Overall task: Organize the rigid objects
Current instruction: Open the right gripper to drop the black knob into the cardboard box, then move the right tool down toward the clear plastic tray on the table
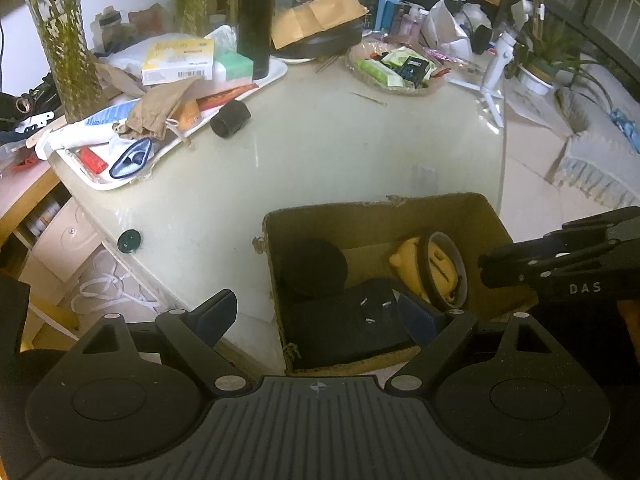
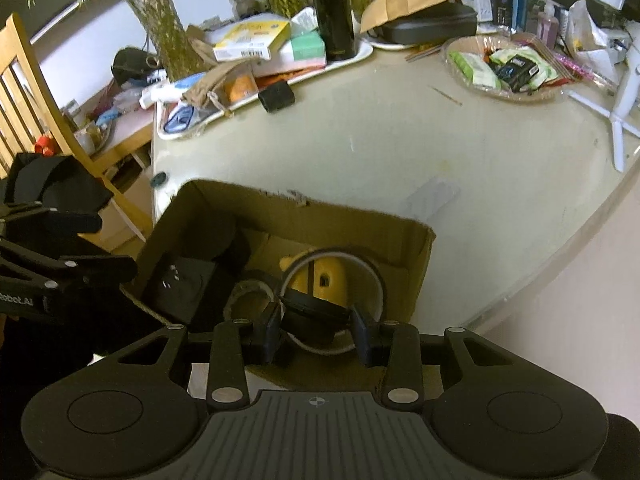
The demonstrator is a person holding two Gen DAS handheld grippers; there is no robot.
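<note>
An open cardboard box (image 1: pixel 452 220) (image 2: pixel 304 220) stands at the table's near edge. Inside lie a black flat case (image 1: pixel 344 320) (image 2: pixel 180 284), a black round piece (image 1: pixel 314 266), a yellow toy (image 1: pixel 408 264) (image 2: pixel 332 280), a large ring (image 1: pixel 460 264) (image 2: pixel 376 276) and a smaller tape roll (image 2: pixel 248 298). My right gripper (image 2: pixel 318 330) reaches down into the box, and a black flat piece (image 2: pixel 316 314) spans from pad to pad inside the large ring. My left gripper (image 1: pixel 318 314) hangs wide open over the box's near left corner, holding nothing. Each gripper also shows at the edge of the other's view.
A black cylinder (image 1: pixel 231 119) (image 2: pixel 277 96) lies on the pale table (image 1: pixel 320 152) beside a cluttered white tray (image 1: pixel 100 180). A dark bottle (image 1: pixel 256 20), a snack basket (image 1: pixel 394 66), a white tripod (image 1: pixel 494 76), plant vases and a wooden chair (image 2: pixel 40 112) surround it. A dark cap (image 1: pixel 129 241) sits near the table's left edge.
</note>
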